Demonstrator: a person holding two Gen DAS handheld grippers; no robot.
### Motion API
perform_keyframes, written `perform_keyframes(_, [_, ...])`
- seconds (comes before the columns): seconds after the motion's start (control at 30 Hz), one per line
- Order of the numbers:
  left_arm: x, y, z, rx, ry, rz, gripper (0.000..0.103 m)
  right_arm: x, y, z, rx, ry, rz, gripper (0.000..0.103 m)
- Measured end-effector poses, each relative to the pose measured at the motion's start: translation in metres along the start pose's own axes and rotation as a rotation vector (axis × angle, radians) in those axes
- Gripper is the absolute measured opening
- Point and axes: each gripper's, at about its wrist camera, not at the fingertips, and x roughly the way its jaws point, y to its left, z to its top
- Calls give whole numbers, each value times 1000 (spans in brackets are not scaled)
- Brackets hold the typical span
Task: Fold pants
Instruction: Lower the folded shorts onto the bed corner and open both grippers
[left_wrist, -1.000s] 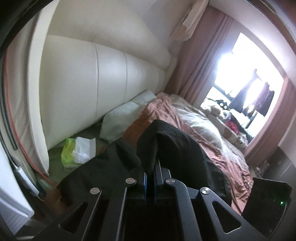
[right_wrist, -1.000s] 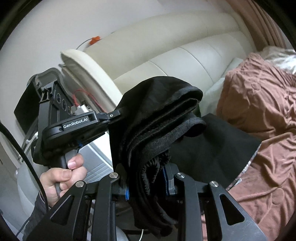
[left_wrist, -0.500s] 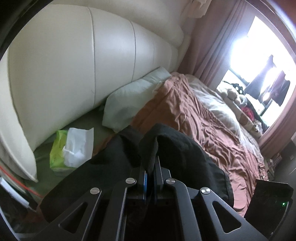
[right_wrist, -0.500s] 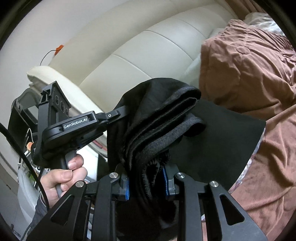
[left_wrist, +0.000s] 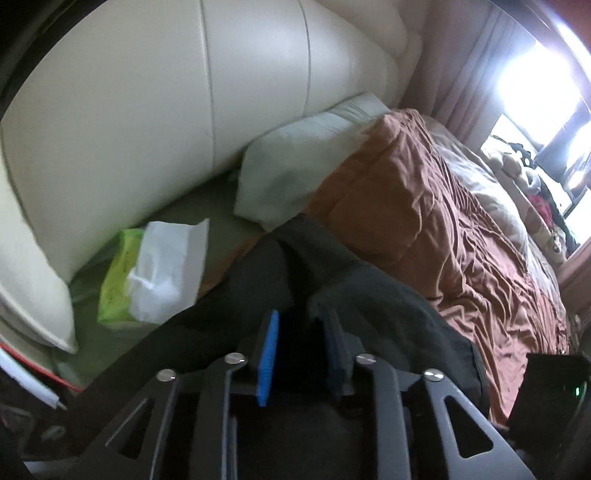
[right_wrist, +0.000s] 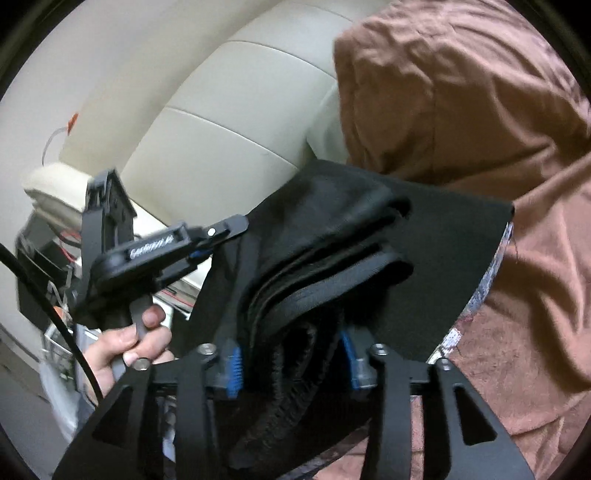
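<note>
A: Where's the open room around the pants (left_wrist: 373, 306)?

B: Tight on one side. In the left wrist view they lie on the bed's near corner, with the cream headboard (left_wrist: 155, 122) beyond them, a green tissue pack (left_wrist: 147, 273) just beside their far-left edge and 1 pale pillow (left_wrist: 295, 173) near the far end. The brown blanket (left_wrist: 454, 229) runs off to the right, wide and unobstructed.

A: And the grippers?

B: 2. The left gripper (left_wrist: 301, 350) has its jaws opening, blue pads apart, with a dark fold of the pants between them; I can't tell if the pads touch it. The right gripper (right_wrist: 291, 363) is opening too, and the bunched waistband hangs loose in the gap, pads clear of it.

A: Which way do the pants point?

B: In the right wrist view the folded stack runs from the jaws up and to the right, towards the blanket (right_wrist: 480, 110), with layered edges showing at that far end. A flat black panel spreads beneath it, its straight edge against the brown. The person's hand (right_wrist: 125, 343) grips the other handle at left
</note>
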Motion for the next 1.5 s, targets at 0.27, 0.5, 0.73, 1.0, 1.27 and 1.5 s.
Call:
perform_keyframes(0.27, [-28, 7, -17, 1, -38, 19, 31, -1, -8, 24, -32, -24, -61, 47])
perform_keyframes(0.5, [-35, 17, -42, -10, -1, 50, 33, -15, -16, 32, -13, -44, -311, 34])
perform_keyframes(0.73, [-58, 21, -55, -28, -36, 21, 33, -41, 21, 33, -153, -108, -317, 34])
perform_keyframes(1.0, [-72, 12, -78, -32, -53, -37, 33, -31, 88, 9, -410, -80, -213, 34])
perform_keyframes(1.27, [-75, 11, -109, -62, -57, -56, 33, -12, 100, -10, -526, 5, -261, 34])
perform_keyframes(1.5, [-79, 0, -134, -59, -63, -64, 33, 0, 103, -21, -601, 106, -355, 34])
